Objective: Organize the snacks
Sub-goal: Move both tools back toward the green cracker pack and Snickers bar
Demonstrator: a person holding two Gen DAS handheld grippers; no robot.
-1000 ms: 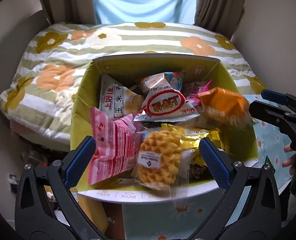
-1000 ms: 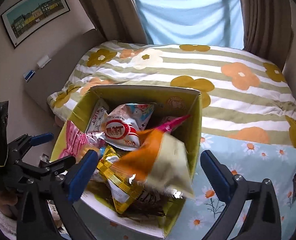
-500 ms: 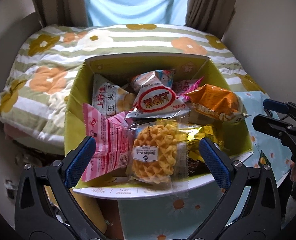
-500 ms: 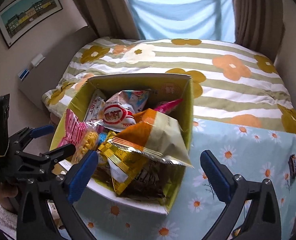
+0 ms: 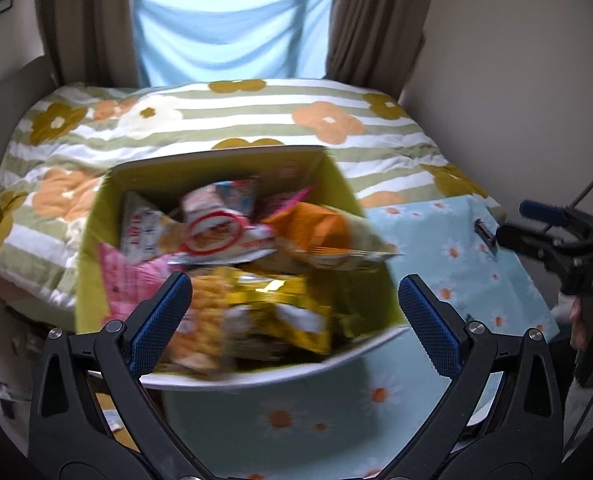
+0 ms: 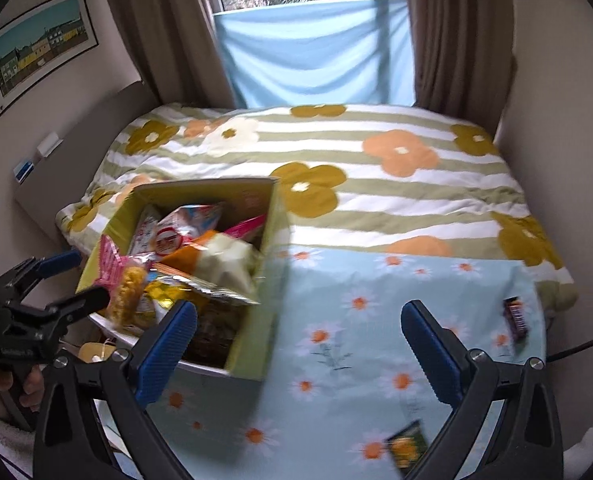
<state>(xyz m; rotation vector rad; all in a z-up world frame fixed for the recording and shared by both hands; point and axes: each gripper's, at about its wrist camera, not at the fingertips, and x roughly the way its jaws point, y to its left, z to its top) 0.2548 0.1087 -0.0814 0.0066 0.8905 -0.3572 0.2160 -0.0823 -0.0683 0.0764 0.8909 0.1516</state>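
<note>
While jaws gape, snack box (image 5: pixel 96 240) ahead — right gripper (image 6: pixel 298 338) beside it

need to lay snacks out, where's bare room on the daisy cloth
The widest bare patch of the daisy cloth lies between the box and the brown bar. The near right corner holds a small green packet. The box itself is heaped full.

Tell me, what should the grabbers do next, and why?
Probably reach the right gripper, open and empty, toward the dark candy bar lying loose on the daisy cloth. It sits outside the snack box, which already holds most packets.
</note>
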